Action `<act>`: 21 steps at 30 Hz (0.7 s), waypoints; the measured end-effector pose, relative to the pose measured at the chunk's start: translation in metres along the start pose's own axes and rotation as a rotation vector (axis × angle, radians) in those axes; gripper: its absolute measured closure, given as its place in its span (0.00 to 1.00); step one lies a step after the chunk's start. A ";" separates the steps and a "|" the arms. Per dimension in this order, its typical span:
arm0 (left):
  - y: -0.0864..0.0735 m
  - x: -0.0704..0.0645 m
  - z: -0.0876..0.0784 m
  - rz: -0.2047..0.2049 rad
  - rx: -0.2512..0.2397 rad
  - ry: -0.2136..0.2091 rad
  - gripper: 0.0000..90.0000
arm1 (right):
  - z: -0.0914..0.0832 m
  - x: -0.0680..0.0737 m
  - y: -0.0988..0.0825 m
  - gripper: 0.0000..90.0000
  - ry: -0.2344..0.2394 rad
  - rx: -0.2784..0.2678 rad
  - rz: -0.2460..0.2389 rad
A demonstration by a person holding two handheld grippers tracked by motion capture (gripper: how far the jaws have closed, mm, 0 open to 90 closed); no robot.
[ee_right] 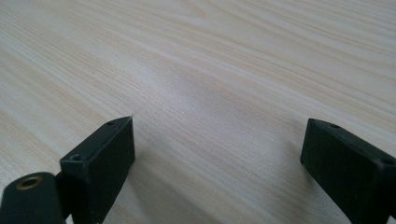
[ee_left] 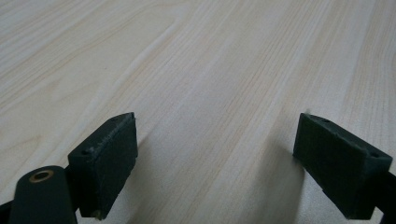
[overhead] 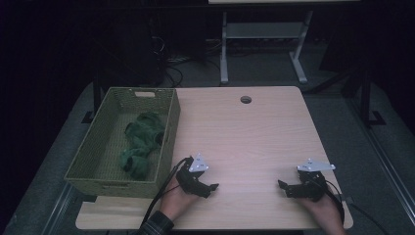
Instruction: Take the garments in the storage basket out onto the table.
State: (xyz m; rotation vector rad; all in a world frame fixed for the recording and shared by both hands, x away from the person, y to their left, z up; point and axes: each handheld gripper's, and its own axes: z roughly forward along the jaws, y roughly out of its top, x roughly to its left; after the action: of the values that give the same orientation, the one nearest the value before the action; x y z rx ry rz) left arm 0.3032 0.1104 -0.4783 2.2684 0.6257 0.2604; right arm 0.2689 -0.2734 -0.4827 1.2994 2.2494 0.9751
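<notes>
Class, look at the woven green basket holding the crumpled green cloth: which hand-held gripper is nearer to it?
Left. The left hand-held gripper rests just beside the woven green basket's near right corner; the right hand-held gripper sits far across the wooden table.

table: light wood, round hole far centre | floor: grey, cables far left | white frame legs far
</notes>
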 end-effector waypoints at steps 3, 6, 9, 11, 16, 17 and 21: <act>0.000 0.000 0.000 0.001 0.002 -0.003 0.14 | 0.000 0.000 0.000 0.11 0.000 0.000 0.000; 0.001 0.000 0.000 -0.002 0.002 0.001 0.14 | 0.000 0.000 0.000 0.11 0.000 0.000 0.000; 0.001 0.000 0.001 -0.002 0.002 0.001 0.14 | 0.000 0.000 0.000 0.11 0.000 0.000 0.000; 0.001 0.000 0.001 -0.002 0.003 0.001 0.14 | 0.000 0.000 0.000 0.11 0.000 0.000 0.000; 0.001 0.000 0.000 0.000 0.002 -0.003 0.14 | 0.000 0.000 0.000 0.10 0.001 0.001 0.000; 0.001 0.000 0.000 -0.002 0.004 -0.006 0.14 | 0.000 0.000 0.000 0.10 0.001 0.001 0.000; 0.002 0.001 -0.001 -0.010 0.009 -0.014 0.14 | 0.000 0.000 0.000 0.10 0.001 0.001 0.000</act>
State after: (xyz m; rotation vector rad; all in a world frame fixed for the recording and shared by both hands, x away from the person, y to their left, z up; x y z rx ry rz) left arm 0.3042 0.1105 -0.4761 2.2736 0.6321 0.2375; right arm 0.2690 -0.2734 -0.4826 1.2994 2.2505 0.9748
